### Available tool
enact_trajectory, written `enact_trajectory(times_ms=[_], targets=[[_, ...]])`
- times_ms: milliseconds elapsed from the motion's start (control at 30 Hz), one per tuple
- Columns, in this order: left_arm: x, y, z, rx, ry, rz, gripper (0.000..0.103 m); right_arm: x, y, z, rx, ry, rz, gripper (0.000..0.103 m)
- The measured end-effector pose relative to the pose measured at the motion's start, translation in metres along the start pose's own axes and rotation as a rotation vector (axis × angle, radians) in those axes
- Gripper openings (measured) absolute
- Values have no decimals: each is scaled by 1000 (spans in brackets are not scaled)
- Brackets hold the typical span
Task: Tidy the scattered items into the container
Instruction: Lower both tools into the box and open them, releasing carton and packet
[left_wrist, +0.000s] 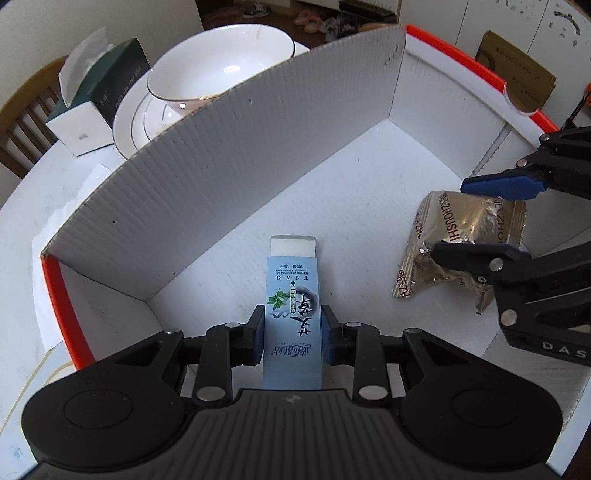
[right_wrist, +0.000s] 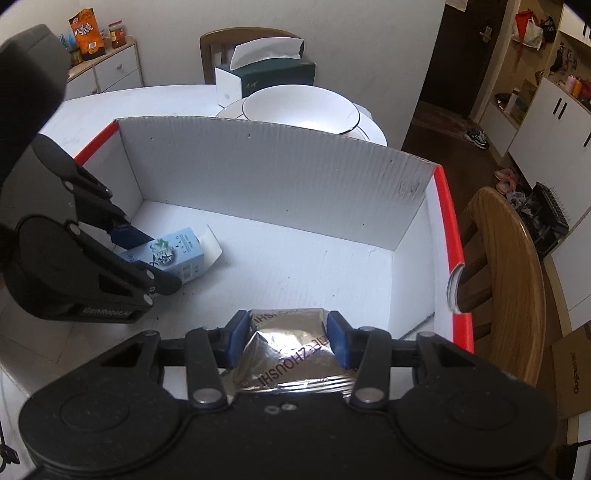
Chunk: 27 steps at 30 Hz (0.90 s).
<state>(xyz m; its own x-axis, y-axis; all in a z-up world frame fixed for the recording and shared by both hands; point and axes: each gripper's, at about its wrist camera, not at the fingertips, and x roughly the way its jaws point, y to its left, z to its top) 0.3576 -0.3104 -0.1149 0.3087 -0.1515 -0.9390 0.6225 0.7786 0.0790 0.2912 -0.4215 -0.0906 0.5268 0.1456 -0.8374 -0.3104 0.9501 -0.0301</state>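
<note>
Both grippers hang over the red-rimmed white corrugated box (right_wrist: 258, 177) on the white table (right_wrist: 85, 110). Left gripper (left_wrist: 293, 328) clamps the pale blue carton (left_wrist: 291, 306); right gripper (right_wrist: 288, 338) pinches the crinkled gold foil packet (right_wrist: 291, 350). Beyond: white bowl (right_wrist: 301, 109), tissue box (right_wrist: 266, 79), wooden chair (right_wrist: 506, 277).

Inside the container (right_wrist: 280, 177), the small carton (right_wrist: 173, 254) lies left of the foil packet (right_wrist: 295, 354); bowl (right_wrist: 301, 109) behind

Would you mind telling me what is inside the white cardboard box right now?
Inside the cardboard box: a blue carton clamped in the left gripper and a foil packet clamped in the right gripper. The near floor beneath both grippers is hidden.
</note>
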Motion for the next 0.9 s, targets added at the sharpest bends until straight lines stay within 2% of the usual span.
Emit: enact_trajectory(times_ms=[233,433,467,600,733,800,900], targets=[[3,-3,0,23,37,-6,28,3,-6,1,13,55,26,47],[-2,-8,-4,48,25,-18,30,4,-6,4,9,87,41,57],[-3,-8,-5,49,22,-21,32,4,-5,4,3,87,41,59],[-11,-9,-8,54,-5,-23,57,-1,-3,3,-11,77,43,64],[-19,-7,-8,49,-31,-33,58,-10,-6,5,6,57,66,70],[-24,-6,-9,41,-46,-40,58,-17,-6,6,5,42,66,77],[-34,-5,-12,31,-74,-54,58,-25,-5,7,-3,23,67,79]])
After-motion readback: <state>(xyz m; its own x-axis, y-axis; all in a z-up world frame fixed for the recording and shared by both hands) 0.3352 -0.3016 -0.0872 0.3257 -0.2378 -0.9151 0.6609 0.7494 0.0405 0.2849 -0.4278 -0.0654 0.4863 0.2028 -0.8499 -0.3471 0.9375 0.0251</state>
